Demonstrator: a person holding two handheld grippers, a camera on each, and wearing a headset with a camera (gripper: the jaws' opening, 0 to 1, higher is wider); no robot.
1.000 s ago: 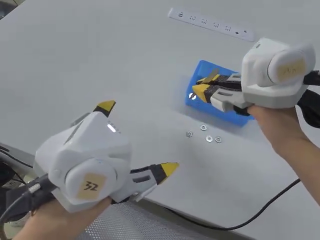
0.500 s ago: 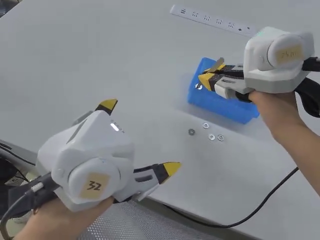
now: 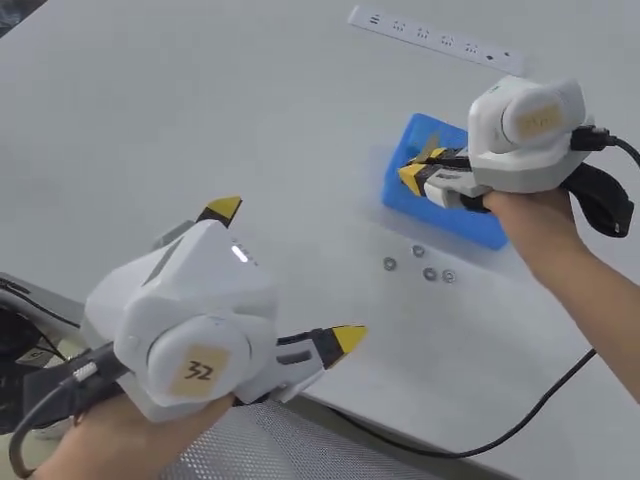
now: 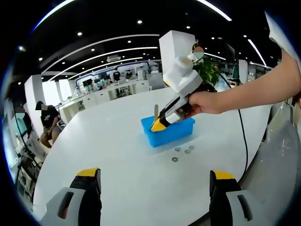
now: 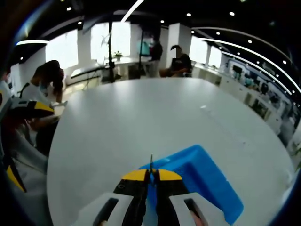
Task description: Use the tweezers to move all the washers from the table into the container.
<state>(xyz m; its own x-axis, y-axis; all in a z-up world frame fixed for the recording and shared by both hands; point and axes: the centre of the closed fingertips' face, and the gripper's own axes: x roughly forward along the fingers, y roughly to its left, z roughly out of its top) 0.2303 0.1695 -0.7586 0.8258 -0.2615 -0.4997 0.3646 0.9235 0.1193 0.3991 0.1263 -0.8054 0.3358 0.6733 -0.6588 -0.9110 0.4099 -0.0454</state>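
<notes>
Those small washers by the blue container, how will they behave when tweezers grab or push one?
The washers look thin, flat and shiny, so the tweezers may well slip off. Lying flat on the smooth table, a pushed one should slide, not roll. Tiny as they are, probably very light.

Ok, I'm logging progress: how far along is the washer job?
Done: cannot tell; the inside of the blue container is hidden. In hand: the right claw holds the tweezers over it. Left: four washers lie on the table beside it.
</notes>
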